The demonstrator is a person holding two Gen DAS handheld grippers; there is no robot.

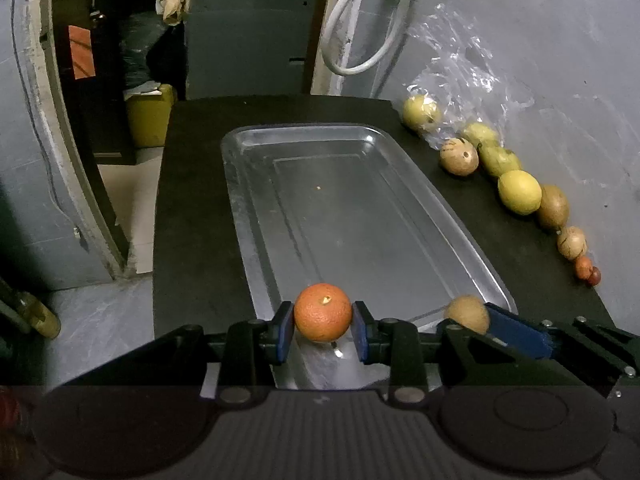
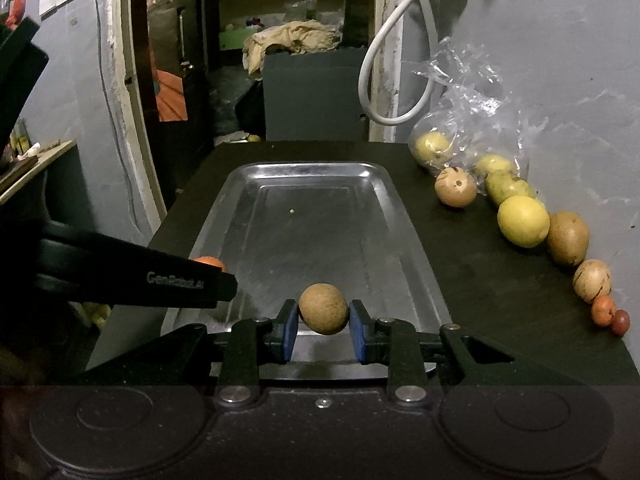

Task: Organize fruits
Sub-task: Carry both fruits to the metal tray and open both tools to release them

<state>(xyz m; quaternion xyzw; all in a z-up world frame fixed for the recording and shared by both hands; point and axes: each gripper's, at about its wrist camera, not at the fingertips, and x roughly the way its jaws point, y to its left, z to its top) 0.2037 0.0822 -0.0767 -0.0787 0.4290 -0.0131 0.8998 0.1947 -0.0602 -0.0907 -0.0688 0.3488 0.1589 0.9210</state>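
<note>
Left wrist view: the left gripper (image 1: 323,330) clamps an orange (image 1: 323,312) above the near end of the metal tray (image 1: 256,208), likely ready to set down. Right wrist view: the right gripper (image 2: 324,330) pinches a brown fruit (image 2: 323,308) over the tray's near rim; remaining fruit (image 2: 522,221) lines the wall beyond the tray's right edge.

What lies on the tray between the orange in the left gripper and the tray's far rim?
Nothing but a tiny speck; in the left wrist view the metal tray is bare beyond the orange held by the left gripper.
</note>
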